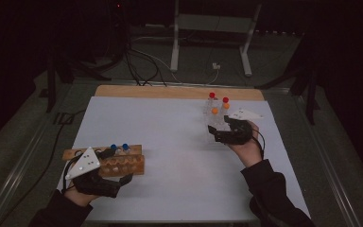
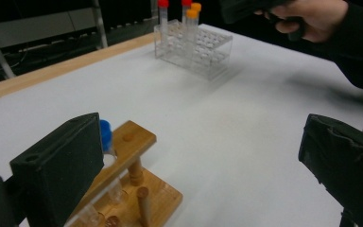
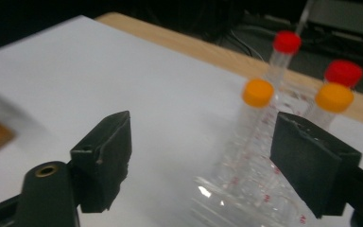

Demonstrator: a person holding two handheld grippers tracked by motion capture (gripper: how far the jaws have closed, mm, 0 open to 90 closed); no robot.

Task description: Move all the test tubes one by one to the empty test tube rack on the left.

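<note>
A wooden tube rack (image 1: 123, 165) stands at the table's near left with two blue-capped tubes (image 1: 114, 147) in it. My left gripper (image 1: 118, 165) sits right at that rack, and in the left gripper view (image 2: 201, 137) its jaws stand wide apart with only bare table between them; one blue cap (image 2: 105, 132) peeks out beside the left jaw. At the far right a clear plastic rack (image 1: 212, 120) holds two red-capped tubes (image 3: 287, 41) and two orange-capped tubes (image 3: 258, 92). My right gripper (image 3: 201, 127) is open just before this rack, and its pads touch no tube.
A white sheet (image 1: 170, 142) covers the table, with a bare wooden strip (image 1: 179, 92) along its far edge. Beyond that are dark floor, cables (image 1: 142, 66) and a metal stand (image 1: 212, 28). The person's right hand (image 2: 312, 14) is visible in the left gripper view.
</note>
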